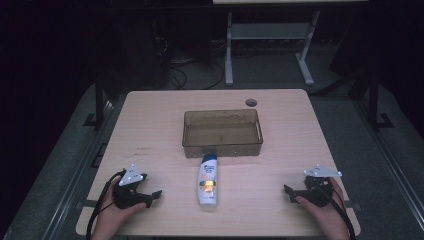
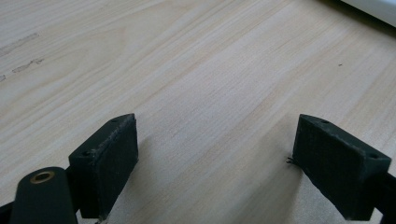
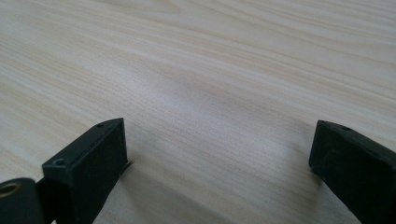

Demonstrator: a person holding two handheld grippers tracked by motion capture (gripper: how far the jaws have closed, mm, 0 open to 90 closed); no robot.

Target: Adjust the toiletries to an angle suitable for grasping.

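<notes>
A white shampoo bottle (image 1: 208, 180) with a blue cap lies on the wooden table (image 1: 150, 130), cap toward a brown see-through tray (image 1: 222, 133) just behind it. My left gripper (image 1: 152, 196) rests low on the table at the front left, pointing right toward the bottle, a hand's width from it. My right gripper (image 1: 289, 192) rests at the front right, pointing left. In the left gripper view the gripper (image 2: 215, 154) stands open over bare wood. In the right gripper view the gripper (image 3: 217, 158) is open too, with nothing between its black pads.
A round cable hole (image 1: 251, 102) sits near the table's far edge. Behind the table stand the legs of another white desk (image 1: 230, 55) and cables on a dark floor. A white edge (image 2: 369, 8) shows at the top right of the left gripper view.
</notes>
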